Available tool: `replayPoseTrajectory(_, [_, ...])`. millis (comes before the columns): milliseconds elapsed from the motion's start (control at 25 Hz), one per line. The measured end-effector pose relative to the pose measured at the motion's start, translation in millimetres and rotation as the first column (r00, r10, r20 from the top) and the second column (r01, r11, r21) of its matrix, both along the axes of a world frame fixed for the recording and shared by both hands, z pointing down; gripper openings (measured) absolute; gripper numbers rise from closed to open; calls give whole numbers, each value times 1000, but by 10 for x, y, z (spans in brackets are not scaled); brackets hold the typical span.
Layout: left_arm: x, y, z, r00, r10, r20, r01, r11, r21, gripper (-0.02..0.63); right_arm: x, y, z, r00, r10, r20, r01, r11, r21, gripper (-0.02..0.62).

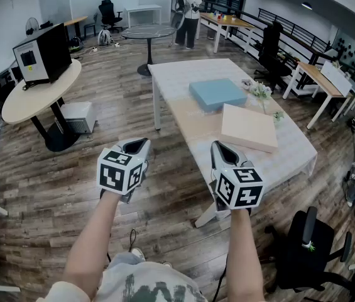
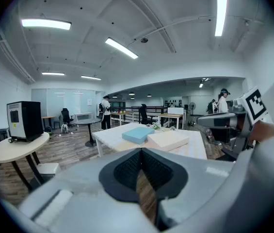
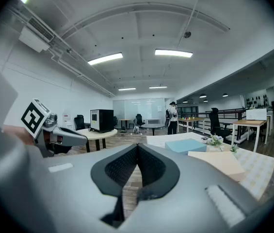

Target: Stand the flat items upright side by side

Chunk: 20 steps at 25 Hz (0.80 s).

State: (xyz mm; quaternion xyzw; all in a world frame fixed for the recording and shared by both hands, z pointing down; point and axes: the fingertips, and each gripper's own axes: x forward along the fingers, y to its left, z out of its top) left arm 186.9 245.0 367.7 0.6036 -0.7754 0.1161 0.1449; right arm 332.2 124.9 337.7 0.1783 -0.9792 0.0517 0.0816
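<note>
Flat on the white, square-cornered table (image 1: pixel 177 74): matte blue slab (image 1: pixel 217 94), smooth beige slab (image 1: pixel 248 127) just beside it, near the right edge. Short of the table, over open plank floor (image 1: pixel 114 99): left gripper (image 1: pixel 141 146) and right gripper (image 1: pixel 222 148), fingers pressed together, empty.

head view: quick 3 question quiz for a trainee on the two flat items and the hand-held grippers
1. True or false: the blue flat item lies flat on the table.
2. The beige flat item is: A) nearer the person than the blue one; B) standing upright; C) on the floor.
3. Fill in: the jaws of the left hand-held gripper and the right hand-held gripper are ____, with nothing between them.
Key: 1 true; 2 A; 3 shut.
</note>
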Motion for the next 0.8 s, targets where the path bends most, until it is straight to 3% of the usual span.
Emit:
replayPoseTrajectory(440, [-275,-150,19,1000,25,-12,-25,1000,14,28,-270,-76,79,1000,13,-11,-13,1000,-21,32])
replayPoseTrajectory(800, [-907,-766,117,995,97,-31,-96,995,23,103,-827,-511,196,997,70,-26,-71,997,-38,113])
